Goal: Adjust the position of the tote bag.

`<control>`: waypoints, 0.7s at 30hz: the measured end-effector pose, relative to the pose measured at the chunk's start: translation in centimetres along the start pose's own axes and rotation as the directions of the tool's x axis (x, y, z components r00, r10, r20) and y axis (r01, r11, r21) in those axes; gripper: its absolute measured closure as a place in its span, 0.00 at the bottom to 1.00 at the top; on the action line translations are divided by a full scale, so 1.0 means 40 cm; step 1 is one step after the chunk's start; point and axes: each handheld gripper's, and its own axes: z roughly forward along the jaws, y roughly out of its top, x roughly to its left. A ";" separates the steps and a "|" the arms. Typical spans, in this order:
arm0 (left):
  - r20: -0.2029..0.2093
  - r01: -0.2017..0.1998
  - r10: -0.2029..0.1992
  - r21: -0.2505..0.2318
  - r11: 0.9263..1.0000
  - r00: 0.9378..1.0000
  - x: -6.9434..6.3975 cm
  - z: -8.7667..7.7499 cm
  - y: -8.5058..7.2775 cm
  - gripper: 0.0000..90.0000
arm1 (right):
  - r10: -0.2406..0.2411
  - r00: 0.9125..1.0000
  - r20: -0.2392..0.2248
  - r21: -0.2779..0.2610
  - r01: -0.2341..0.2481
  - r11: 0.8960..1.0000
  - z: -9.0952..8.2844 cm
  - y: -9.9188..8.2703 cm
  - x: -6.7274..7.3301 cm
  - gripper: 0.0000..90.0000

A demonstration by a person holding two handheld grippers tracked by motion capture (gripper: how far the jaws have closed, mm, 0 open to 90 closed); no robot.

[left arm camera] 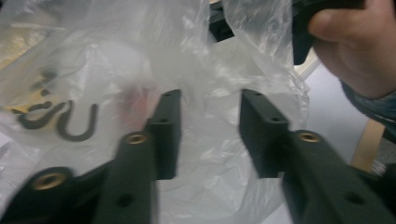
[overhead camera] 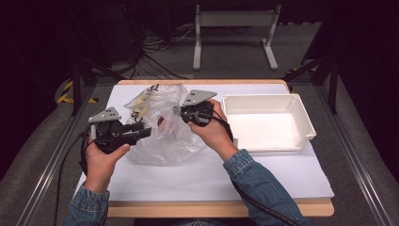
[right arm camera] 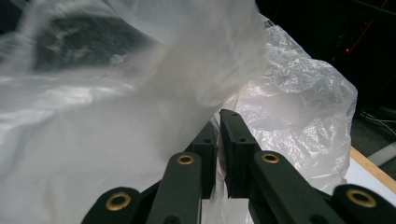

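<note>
A crumpled clear plastic bag (overhead camera: 165,139) lies on the white sheet (overhead camera: 211,176) left of centre, with small items inside. In the left gripper view dark curved hooks (left arm camera: 70,122) show through the film (left arm camera: 116,56). My left gripper (overhead camera: 147,133) points at the bag's left side. Its jaws stand open (left arm camera: 210,98), with loose film in front of them and the pads not pressing. My right gripper (overhead camera: 179,111) is at the bag's upper right, shut (right arm camera: 219,122) on a fold of the bag (right arm camera: 93,121), which it holds lifted.
A white tray (overhead camera: 307,120) stands on the right half of the table, close to the right hand (left arm camera: 355,46). The table's wooden edge (overhead camera: 211,208) runs along the front. Beyond the table are a white frame (overhead camera: 235,21) and cables on the floor.
</note>
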 end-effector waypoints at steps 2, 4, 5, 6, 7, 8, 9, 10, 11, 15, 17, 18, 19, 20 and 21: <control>0.005 -0.002 0.002 0.003 1.000 1.000 0.000 0.011 -0.004 0.83 | -0.001 1.000 -0.004 0.000 0.001 1.000 0.003 -0.001 0.002 0.94; -0.013 -0.028 0.028 0.009 1.000 1.000 -0.003 0.016 -0.006 0.97 | -0.002 1.000 -0.004 -0.001 0.002 1.000 0.004 -0.001 0.004 0.94; -0.024 -0.037 0.038 0.020 0.999 0.999 -0.005 0.019 -0.008 1.00 | -0.003 1.000 -0.003 -0.002 0.003 1.000 0.004 -0.001 0.005 0.94; -0.041 -0.057 0.059 0.039 0.998 0.997 -0.004 0.021 -0.008 1.00 | -0.006 1.000 0.000 -0.001 0.006 1.000 0.004 0.000 0.005 0.94; -0.054 -0.055 0.057 0.048 0.997 0.997 -0.004 0.024 -0.011 1.00 | -0.006 1.000 0.002 -0.001 0.006 1.000 0.004 0.000 0.004 0.94; -0.071 -0.057 0.061 0.061 0.997 0.996 0.001 0.026 -0.015 1.00 | -0.005 1.000 0.004 0.000 0.005 1.000 0.003 0.000 0.003 0.94; -0.084 -0.055 0.061 0.073 0.996 0.995 0.011 0.027 -0.022 1.00 | -0.005 1.000 0.005 0.000 0.005 1.000 0.003 -0.001 0.002 0.94; -0.104 -0.043 0.052 0.087 0.995 0.993 0.022 0.028 -0.029 1.00 | -0.004 1.000 0.009 0.002 0.004 1.000 0.002 -0.002 -0.001 0.94; -0.129 -0.041 0.054 0.103 0.994 0.990 0.033 0.028 -0.035 1.00 | -0.003 1.000 0.012 0.004 0.003 1.000 0.003 -0.004 -0.003 0.94; -0.186 0.007 0.024 0.161 0.987 0.982 0.078 0.035 -0.064 1.00 | -0.002 0.999 0.033 0.014 0.001 1.000 0.011 -0.014 -0.014 0.93; -0.195 0.024 0.011 0.176 0.984 0.981 0.091 0.040 -0.074 1.00 | 0.000 0.999 0.039 0.017 0.000 1.000 0.015 -0.017 -0.017 0.93; -0.198 0.033 0.004 0.183 0.982 0.980 0.098 0.043 -0.079 1.00 | 0.002 0.999 0.046 0.023 -0.003 1.000 0.022 -0.022 -0.021 0.92; -0.199 0.040 -0.001 0.194 0.980 0.980 0.105 0.046 -0.084 1.00 | 0.005 0.999 0.050 0.028 -0.007 1.000 0.027 -0.025 -0.024 0.92; -0.203 0.053 -0.011 0.201 0.978 0.979 0.111 0.050 -0.089 1.00 | 0.007 0.998 0.057 0.033 -0.009 0.999 0.032 -0.028 -0.027 0.92; -0.202 0.056 -0.013 0.207 0.977 0.979 0.115 0.051 -0.091 1.00 | 0.006 0.998 0.069 0.042 -0.009 0.999 0.040 -0.032 -0.031 0.92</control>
